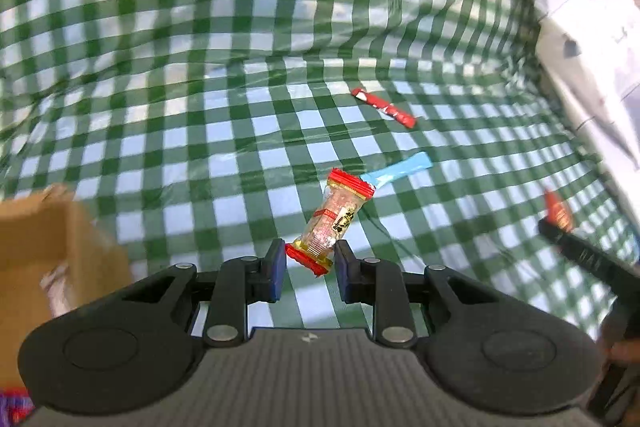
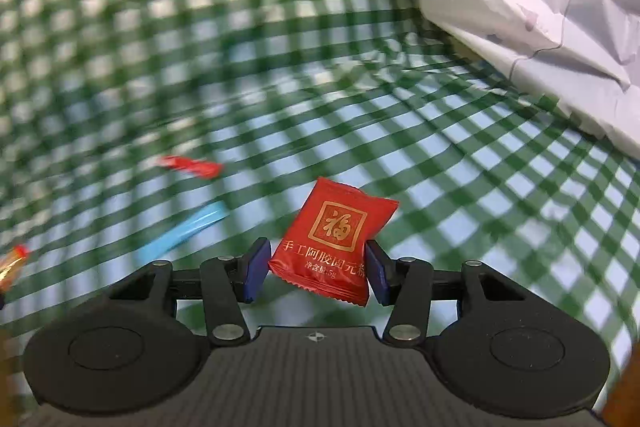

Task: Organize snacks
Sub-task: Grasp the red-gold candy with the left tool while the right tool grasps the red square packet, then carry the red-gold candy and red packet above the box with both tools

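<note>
Red-ended clear candy (image 1: 334,223): clamped in left gripper (image 1: 310,267) fingers, lifted off the checked cloth (image 1: 240,131).
Red sachet (image 2: 334,239): clamped in right gripper (image 2: 316,273) fingers, also lifted.
Left to sort: red stick (image 1: 383,107), blue stick (image 1: 400,171) mid-cloth.
Cardboard box (image 1: 48,247): left edge, contents blurred.

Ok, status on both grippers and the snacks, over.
Left gripper shut on clear red-ended candy packet. Right gripper shut on red foil pouch. Red stick, blue stick on checked cloth.
</note>
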A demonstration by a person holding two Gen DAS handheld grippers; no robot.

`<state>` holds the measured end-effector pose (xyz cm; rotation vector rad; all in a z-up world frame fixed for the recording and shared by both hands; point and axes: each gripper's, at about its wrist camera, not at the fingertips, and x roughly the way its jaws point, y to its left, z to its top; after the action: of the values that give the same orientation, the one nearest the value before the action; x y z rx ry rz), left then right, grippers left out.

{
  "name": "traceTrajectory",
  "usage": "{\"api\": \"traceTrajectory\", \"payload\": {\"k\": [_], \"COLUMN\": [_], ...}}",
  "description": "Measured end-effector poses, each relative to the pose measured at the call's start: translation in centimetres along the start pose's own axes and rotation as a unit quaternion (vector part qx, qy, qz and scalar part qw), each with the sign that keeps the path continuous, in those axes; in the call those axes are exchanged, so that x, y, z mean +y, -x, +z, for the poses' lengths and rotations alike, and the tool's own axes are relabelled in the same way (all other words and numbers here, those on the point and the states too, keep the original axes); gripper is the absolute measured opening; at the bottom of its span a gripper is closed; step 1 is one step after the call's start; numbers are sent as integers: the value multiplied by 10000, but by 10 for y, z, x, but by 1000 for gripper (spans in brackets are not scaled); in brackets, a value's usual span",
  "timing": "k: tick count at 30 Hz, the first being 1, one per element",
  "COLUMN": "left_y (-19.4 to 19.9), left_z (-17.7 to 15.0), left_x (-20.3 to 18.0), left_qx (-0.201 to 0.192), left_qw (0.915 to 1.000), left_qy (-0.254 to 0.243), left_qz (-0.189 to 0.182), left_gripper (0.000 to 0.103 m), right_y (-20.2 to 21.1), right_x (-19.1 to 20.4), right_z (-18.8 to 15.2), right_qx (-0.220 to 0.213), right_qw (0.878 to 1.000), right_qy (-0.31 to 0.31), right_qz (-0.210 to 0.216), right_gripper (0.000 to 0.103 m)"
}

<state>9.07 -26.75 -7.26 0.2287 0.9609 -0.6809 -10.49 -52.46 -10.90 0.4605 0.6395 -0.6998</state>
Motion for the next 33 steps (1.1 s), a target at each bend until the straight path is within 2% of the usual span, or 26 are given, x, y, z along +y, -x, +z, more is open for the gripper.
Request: {"api": "traceTrajectory", "payload": {"k": [4,9,16,23,27,33], "left_y": [55,123,207,256,279,300], "left_z": [-26,-58,-104,-164,-197,-223], "left_x": [16,51,103,152,175,195], "left_qx": [-203,-478,-823,-828,-791,-854], "left_qw": [9994,9971,9920,9857,9813,9760], "left_qy": [223,542,816,1253,1486,1717], "left_qz": [162,229,493,765,938,1028], "left_gripper": [29,29,28,28,28,29], "right_y": [60,117,195,262,281,311], "right_x": [29,77,152,215,236,251], "right_z": [-20,-50,-88,-128,-143,-159], "right_qx": [124,238,544,795,802,595], "right_qw": [9986,9935,9775,9562,9489,9426], "right_qy": [-62,250,549,958,1160,1521], "right_qz": [507,1087,1964,2649,2823,2911], "right_gripper": [53,53,53,53,53,53]}}
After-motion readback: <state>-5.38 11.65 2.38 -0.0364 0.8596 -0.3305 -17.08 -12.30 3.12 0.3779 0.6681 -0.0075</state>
